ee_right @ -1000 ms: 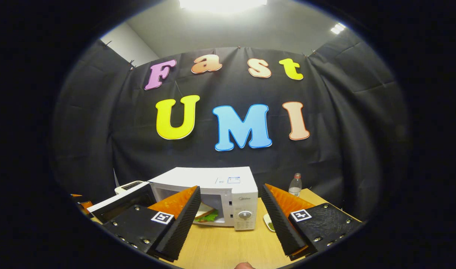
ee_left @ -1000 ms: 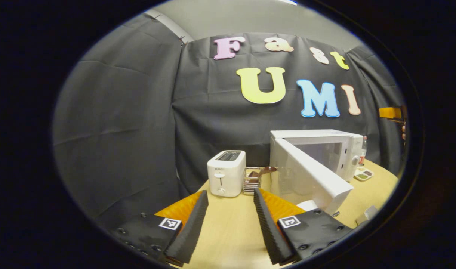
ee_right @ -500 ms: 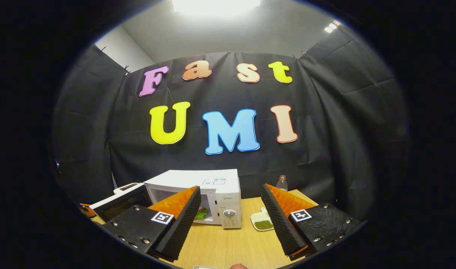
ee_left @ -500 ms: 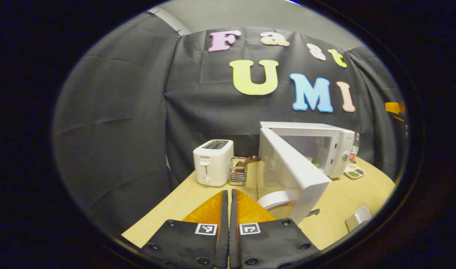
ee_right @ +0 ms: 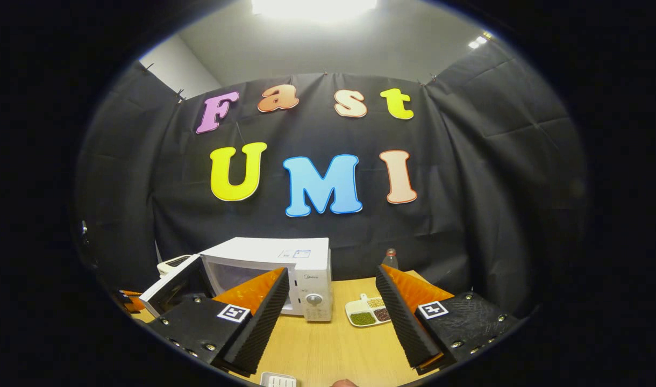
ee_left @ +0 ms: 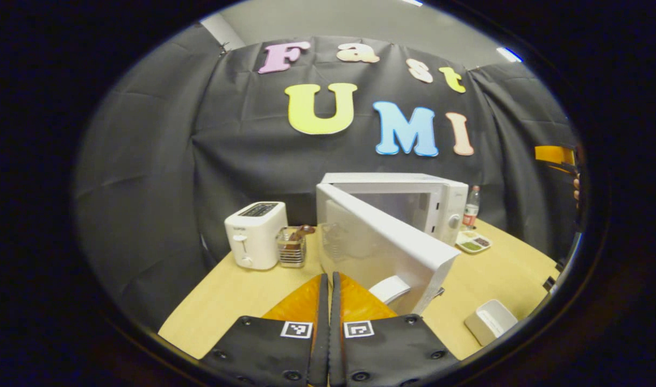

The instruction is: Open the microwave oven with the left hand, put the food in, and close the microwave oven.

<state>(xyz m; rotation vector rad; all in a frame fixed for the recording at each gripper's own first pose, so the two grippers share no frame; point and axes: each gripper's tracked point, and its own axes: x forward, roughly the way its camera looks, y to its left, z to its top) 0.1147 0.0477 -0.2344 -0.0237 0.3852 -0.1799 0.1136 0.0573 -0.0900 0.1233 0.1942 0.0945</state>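
microwave (ee_left: pixel 414 207) door (ee_left: pixel 384 242) hanging open on the tabletop (ee_left: pixel 236 293)
left gripper (ee_left: pixel 328 301) jaws clenched on nothing, right gripper (ee_right: pixel 330 309) jaws released.

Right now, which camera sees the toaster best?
The left gripper view: the toaster stands whole on the table, left of the microwave. In the right gripper view just a sliver of the toaster peeks out behind the open microwave door.

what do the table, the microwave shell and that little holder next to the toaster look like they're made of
Table: pale wood or wood-look laminate, matte, faint grain lines showing. Microwave shell: smooth white, likely painted metal or plastic; it cannot be told which. Holder beside the toaster: see-through sides with a metallic glint, perhaps wire mesh or clear plastic.
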